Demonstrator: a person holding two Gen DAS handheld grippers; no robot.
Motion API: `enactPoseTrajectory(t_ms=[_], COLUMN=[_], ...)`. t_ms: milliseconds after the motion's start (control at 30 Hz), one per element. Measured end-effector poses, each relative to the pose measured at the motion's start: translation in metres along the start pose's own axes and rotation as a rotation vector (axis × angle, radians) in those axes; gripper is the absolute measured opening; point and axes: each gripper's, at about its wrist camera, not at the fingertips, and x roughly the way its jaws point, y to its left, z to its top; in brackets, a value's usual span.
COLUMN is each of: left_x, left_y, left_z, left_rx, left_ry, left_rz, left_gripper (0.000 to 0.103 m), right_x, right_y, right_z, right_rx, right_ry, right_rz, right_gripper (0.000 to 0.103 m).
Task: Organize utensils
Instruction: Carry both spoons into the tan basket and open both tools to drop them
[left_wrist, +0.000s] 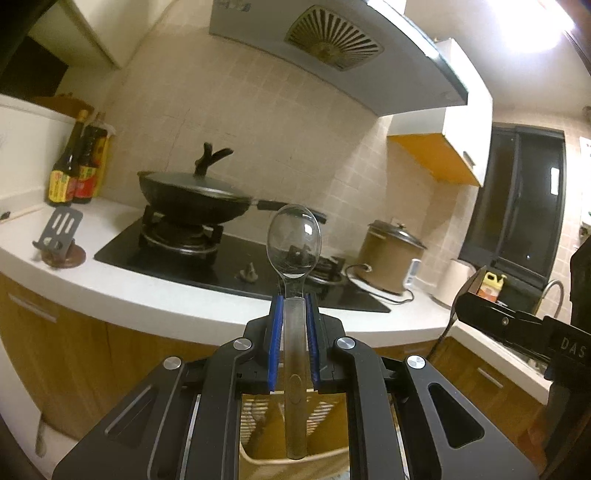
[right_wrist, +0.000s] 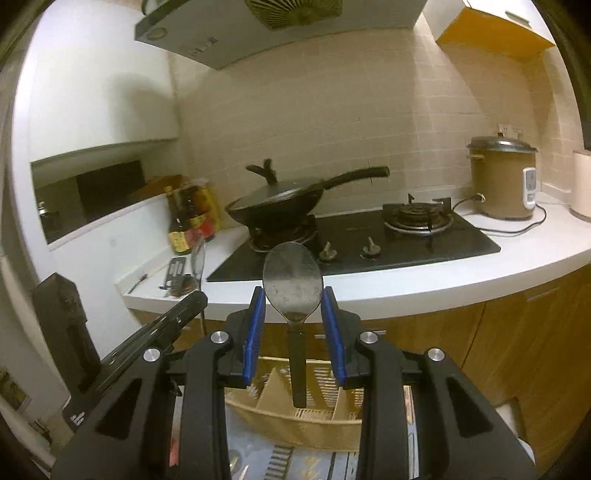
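Note:
My left gripper (left_wrist: 294, 301) is shut on the handle of a clear plastic spoon (left_wrist: 294, 243), bowl up, handle end hanging over a beige slotted utensil basket (left_wrist: 325, 413). My right gripper (right_wrist: 293, 295) is open; a dark grey spoon (right_wrist: 292, 280) stands upright between its blue pads (right_wrist: 256, 325) without touching them, its handle reaching down into the beige basket (right_wrist: 295, 417). The left gripper also shows in the right wrist view (right_wrist: 184, 310) with the clear spoon (right_wrist: 199, 262). The right gripper's body shows at the right of the left wrist view (left_wrist: 509, 321).
A white counter (left_wrist: 177, 295) carries a black hob (right_wrist: 406, 243), a lidded wok (left_wrist: 195, 195), sauce bottles (left_wrist: 74, 166), a slotted spatula on a rest (left_wrist: 61, 236) and a brown rice cooker (right_wrist: 504, 177). Wooden cabinets (left_wrist: 74, 369) lie below, a range hood (left_wrist: 332, 48) above.

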Motion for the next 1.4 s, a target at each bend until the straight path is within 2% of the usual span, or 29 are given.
enactPoseTrajectory(t_ms=[300, 600, 767, 867, 933, 967, 1400], left_x=[0.025, 0.030, 0.032, 0.024, 0.016, 0.012, -0.061], left_y=[0.010, 0.021, 0.024, 0.024, 0.024, 0.025, 0.025], left_z=[-0.028, -0.041, -0.049, -0.050, -0.049, -0.048, -0.031], left_rx=[0.041, 0.031, 0.022, 0.025, 0.015, 0.013, -0.007], left_ry=[-0.003, 0.002, 0.052, 0.063, 0.072, 0.072, 0.127], left_rz=[0.064, 0.052, 0.031, 0.028, 0.017, 0.013, 0.001], left_gripper=[0.011, 0.011, 0.011, 0.014, 0.022, 0.022, 0.029], right_x=[0.051, 0.062, 0.062, 0.059, 0.056, 0.053, -0.008], right_y=[-0.020, -0.017, -0.012, -0.010, -0.009, -0.010, -0.003], right_z=[-0.026, -0.042, -0.047, -0.050, -0.053, -0.054, -0.065], right_rx=[0.019, 0.004, -0.012, -0.019, -0.018, -0.011, 0.012], right_ry=[0.057, 0.093, 0.130, 0.156, 0.174, 0.181, 0.223], right_rz=[-0.033, -0.033, -0.027, -0.019, -0.014, -0.006, 0.004], right_gripper=[0.028, 0.028, 0.029, 0.029, 0.030, 0.033, 0.033])
